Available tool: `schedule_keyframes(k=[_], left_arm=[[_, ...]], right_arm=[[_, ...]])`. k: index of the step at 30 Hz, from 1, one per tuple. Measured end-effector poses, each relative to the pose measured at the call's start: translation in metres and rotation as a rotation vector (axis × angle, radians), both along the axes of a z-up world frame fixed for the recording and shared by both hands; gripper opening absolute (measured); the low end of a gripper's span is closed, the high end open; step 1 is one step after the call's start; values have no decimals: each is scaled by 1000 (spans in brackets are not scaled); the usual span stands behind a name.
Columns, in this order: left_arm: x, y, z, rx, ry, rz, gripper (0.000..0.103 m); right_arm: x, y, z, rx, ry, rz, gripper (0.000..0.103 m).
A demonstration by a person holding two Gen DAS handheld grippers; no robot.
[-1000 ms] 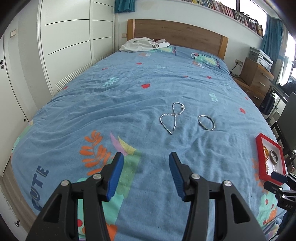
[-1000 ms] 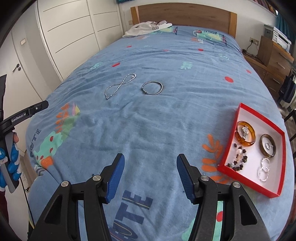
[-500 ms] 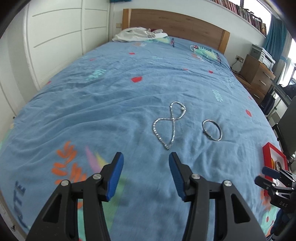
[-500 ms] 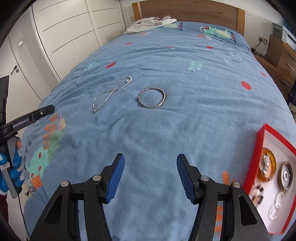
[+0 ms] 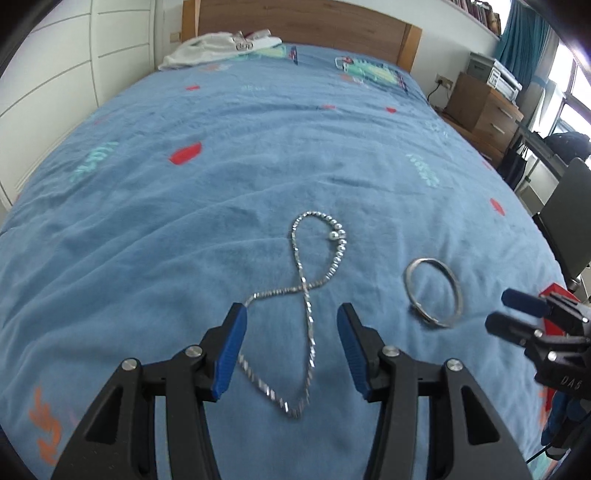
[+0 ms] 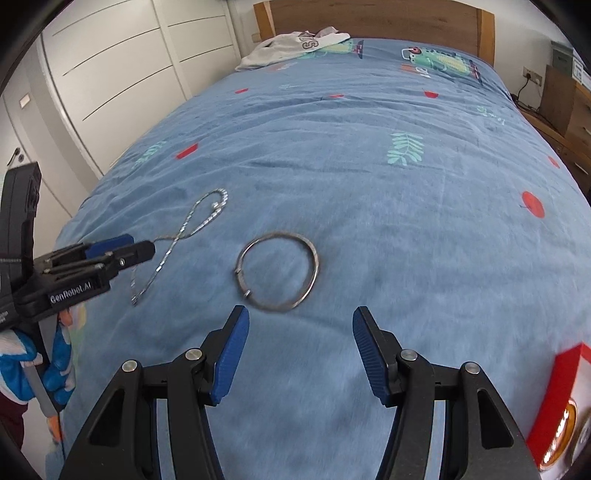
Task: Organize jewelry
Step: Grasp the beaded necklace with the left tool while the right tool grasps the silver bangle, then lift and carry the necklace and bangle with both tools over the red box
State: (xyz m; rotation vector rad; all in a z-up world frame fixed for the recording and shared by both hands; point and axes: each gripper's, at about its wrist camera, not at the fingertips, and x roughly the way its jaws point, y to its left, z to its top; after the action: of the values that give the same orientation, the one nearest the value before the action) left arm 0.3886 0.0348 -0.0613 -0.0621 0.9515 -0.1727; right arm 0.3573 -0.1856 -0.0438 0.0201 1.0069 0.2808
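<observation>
A bed [image 5: 258,155] fills both views, covered by a blue bedspread [image 6: 369,206] printed with red spots, teal leaves and orange shapes, with a wooden headboard [image 5: 306,22] at the top of the frame. Lying directly on the cover are a silver chain necklace [image 5: 306,295], twisted into a figure-eight at lower centre of the left view, and a silver bangle [image 5: 434,291] just to its right, apart from it. A white garment [image 5: 218,46] lies crumpled at upper left. A red tray [image 6: 554,398] sits at the lower right edge.
</observation>
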Motion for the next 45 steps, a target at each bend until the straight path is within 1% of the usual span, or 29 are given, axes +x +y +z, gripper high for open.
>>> schedule_keyframes(k=[3, 7, 10, 14, 16, 17, 18, 19, 20, 21, 23, 26, 32, 37, 40, 45], left_arm=[[15, -4, -14, 17, 13, -23, 49], [27, -8, -27, 37, 11, -47, 49], [35, -8, -32, 38, 0, -47, 49], [39, -19, -36, 89, -28, -56, 47], [39, -23, -38, 107, -41, -63, 34], [37, -26, -37, 115, -48, -68, 30], [37, -27, -37, 121, -51, -72, 23], [36, -30, -36, 129, -56, -78, 11], [35, -30, -35, 125, -55, -82, 8], [34, -30, -34, 115, -55, -78, 6], [31, -26, -32, 84, -55, -63, 4], [26, -16, -26, 1, -57, -25, 3], [14, -11, -10, -61, -71, -10, 2], [-5, -17, 4, -69, -84, -34, 2], [-18, -18, 15, -92, -90, -39, 2], [-37, -18, 36, -103, -109, -42, 2]], right_arm=[[23, -2, -13, 2, 14, -15, 57], [43, -2, -33, 5, 40, -23, 46], [52, 2, -40, -14, 23, -16, 42], [62, 13, -45, -57, -14, -3, 37], [64, 20, -48, -106, -41, 12, 34], [65, 22, -49, -122, -52, 15, 31], [66, 24, -49, -138, -66, 17, 29], [67, 26, -49, -155, -84, 17, 21], [68, 28, -49, -166, -98, 15, 15], [69, 28, -48, -168, -108, 10, 13], [71, 25, -46, -142, -119, -3, 6], [70, 16, -38, -73, -131, -19, 5], [55, 10, -24, -17, -161, -32, 5], [38, 8, -11, -11, -179, -45, 6], [25, 7, -2, -11, -196, -49, 6], [-2, 6, 23, -20, -233, -44, 6]])
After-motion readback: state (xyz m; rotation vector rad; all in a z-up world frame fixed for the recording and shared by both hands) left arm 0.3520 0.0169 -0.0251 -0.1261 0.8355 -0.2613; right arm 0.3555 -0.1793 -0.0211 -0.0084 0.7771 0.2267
